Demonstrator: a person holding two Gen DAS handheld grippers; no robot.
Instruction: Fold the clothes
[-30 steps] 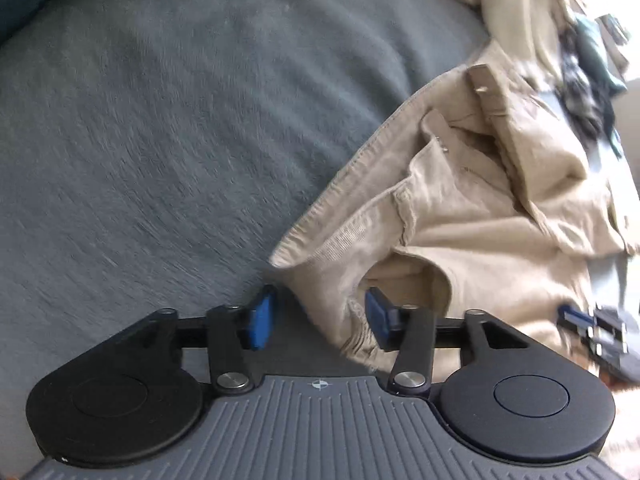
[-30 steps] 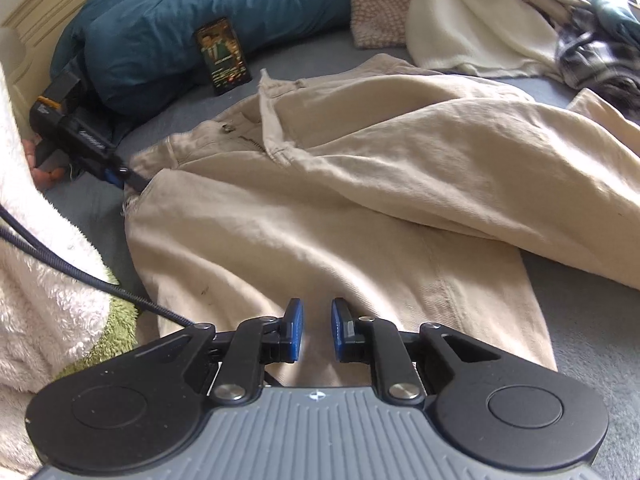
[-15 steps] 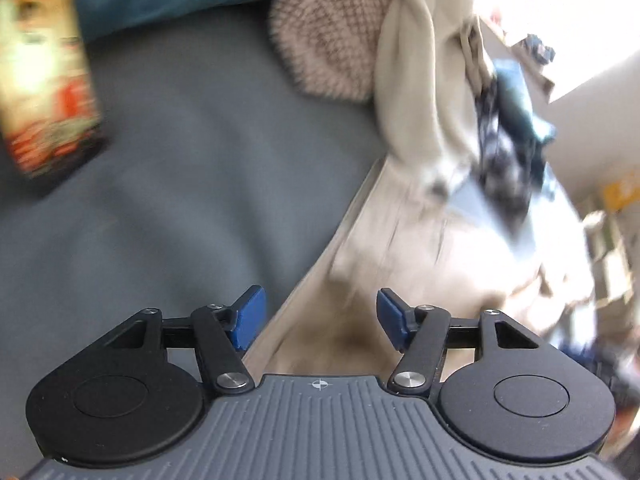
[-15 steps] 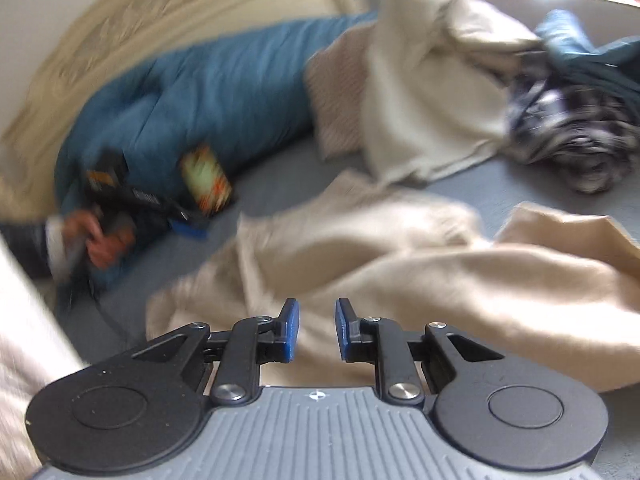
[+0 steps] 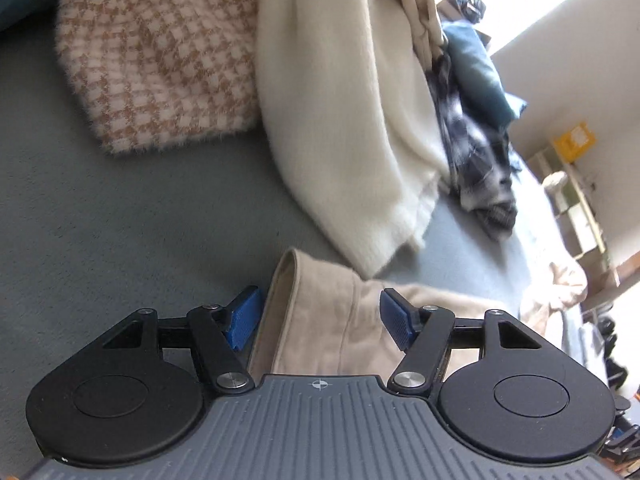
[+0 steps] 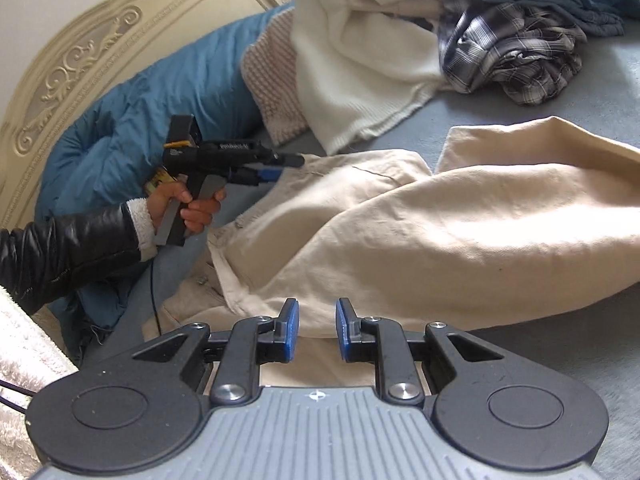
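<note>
Beige trousers (image 6: 440,220) lie crumpled across the grey bed sheet (image 5: 120,220). In the left wrist view a folded edge of the trousers (image 5: 320,320) lies between the blue pads of my left gripper (image 5: 320,318). Its jaws are opening and the pads do not press on the cloth. The right wrist view shows a hand in a black sleeve holding this left gripper (image 6: 288,164) at the trousers' far left edge. My right gripper (image 6: 318,330) hovers over the near side of the trousers, its pads a narrow gap apart with nothing pinched.
A cream sweater (image 5: 340,120) and a fuzzy checked garment (image 5: 160,48) lie just beyond the left gripper. A plaid shirt (image 6: 512,48) and teal clothes are piled at the back. A teal duvet (image 6: 140,120) rests against the carved headboard (image 6: 80,60). White fluffy fabric (image 6: 24,340) is at lower left.
The left gripper has swept along the trousers' edge toward the cream sweater, and its jaws have widened. The right gripper has lifted and rolled, so more of the bed shows.
</note>
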